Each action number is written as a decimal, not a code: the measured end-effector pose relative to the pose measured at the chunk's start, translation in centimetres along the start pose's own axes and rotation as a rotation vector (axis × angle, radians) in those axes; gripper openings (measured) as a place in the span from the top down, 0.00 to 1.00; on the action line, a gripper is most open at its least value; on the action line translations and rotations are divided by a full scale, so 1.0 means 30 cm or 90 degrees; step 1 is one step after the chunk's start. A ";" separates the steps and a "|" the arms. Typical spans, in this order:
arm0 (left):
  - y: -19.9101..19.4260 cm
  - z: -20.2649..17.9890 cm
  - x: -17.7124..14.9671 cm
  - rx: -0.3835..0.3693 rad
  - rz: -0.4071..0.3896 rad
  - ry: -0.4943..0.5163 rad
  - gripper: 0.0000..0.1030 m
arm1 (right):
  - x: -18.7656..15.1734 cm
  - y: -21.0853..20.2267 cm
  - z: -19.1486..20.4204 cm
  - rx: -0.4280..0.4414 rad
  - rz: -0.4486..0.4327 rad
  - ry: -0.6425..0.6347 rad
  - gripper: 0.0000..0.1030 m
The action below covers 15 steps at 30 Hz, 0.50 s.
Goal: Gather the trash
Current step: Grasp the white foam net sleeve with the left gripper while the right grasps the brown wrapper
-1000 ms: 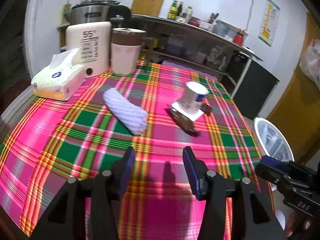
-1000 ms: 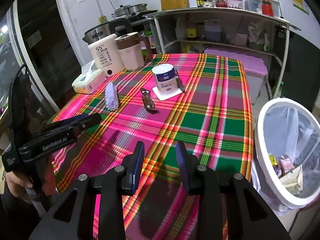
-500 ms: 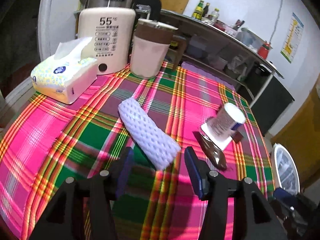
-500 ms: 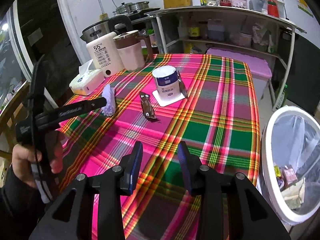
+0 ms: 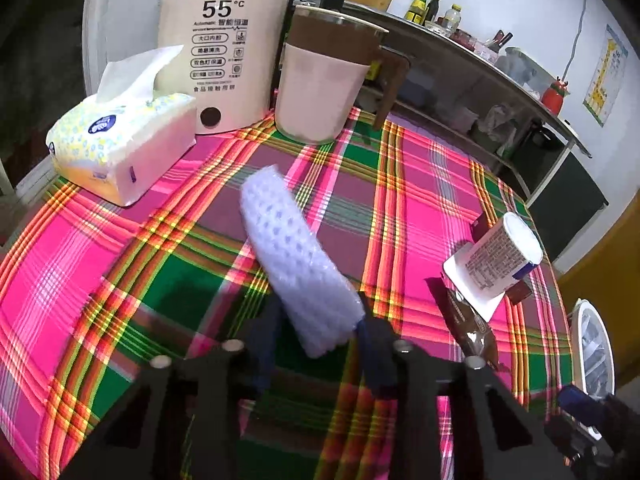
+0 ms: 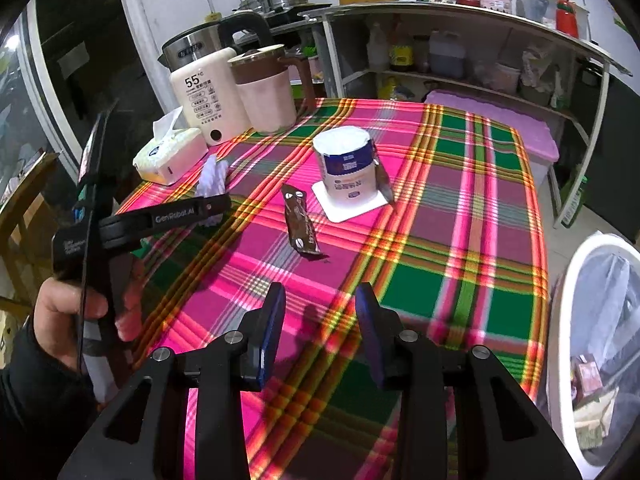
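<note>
White foam-net sleeve [image 5: 294, 264], tubular, dimpled

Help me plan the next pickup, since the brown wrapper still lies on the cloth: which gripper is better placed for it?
Right. The right gripper is open and empty, with the brown wrapper just ahead of it. The left gripper has just closed on the white foam net.

White walls [image 6: 168, 0] back a cluttered metal shelf unit [image 6: 460, 40] behind the plaid-clothed table [image 6: 460, 208].
</note>
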<state>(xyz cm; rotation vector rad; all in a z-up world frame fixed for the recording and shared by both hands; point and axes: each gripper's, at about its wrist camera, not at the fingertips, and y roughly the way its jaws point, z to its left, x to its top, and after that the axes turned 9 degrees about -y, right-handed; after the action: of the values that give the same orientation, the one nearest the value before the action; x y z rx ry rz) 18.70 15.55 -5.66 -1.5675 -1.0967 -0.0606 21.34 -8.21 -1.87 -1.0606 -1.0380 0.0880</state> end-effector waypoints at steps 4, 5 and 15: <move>-0.027 0.020 -0.019 -0.023 0.004 0.015 0.79 | 0.034 0.041 0.015 0.004 0.003 -0.014 0.64; -0.038 0.024 -0.029 -0.031 0.005 0.022 0.79 | 0.044 0.055 0.020 0.007 0.004 -0.018 0.64; -0.115 0.051 -0.088 -0.070 0.014 0.065 0.79 | 0.115 0.192 0.055 0.010 0.027 -0.048 0.64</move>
<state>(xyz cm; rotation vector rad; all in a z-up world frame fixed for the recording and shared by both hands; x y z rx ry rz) 14.18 14.85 -5.12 -1.6561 -1.0099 -0.1875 24.32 -2.28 -3.78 -1.0719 -1.0811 0.1722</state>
